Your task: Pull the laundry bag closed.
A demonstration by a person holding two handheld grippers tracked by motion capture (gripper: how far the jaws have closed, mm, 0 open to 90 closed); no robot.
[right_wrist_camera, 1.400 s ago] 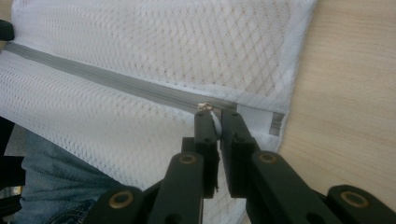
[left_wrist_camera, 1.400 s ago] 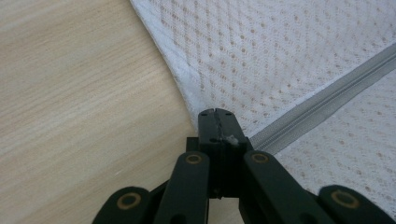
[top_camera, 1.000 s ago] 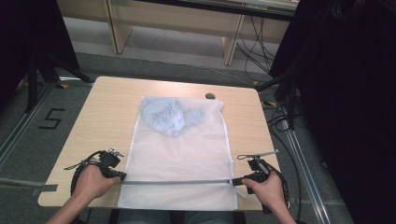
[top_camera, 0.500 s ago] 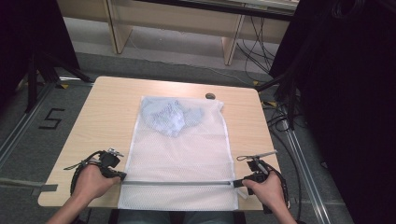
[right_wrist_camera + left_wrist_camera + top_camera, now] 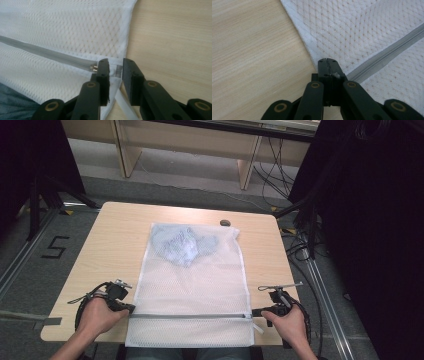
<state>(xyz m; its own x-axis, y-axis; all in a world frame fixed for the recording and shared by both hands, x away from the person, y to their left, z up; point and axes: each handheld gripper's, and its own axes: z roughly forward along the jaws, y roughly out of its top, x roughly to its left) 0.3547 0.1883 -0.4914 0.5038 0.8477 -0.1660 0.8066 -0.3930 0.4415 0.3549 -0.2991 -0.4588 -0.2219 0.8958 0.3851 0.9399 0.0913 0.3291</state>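
The white mesh bag lay flat on the surface, its near edge overhanging the front and bare wood open on both sides. My left tool was clamped on the bag's left edge at the zipper. My right tool stood parted around what looked like the zipper pull, low by the right corner.
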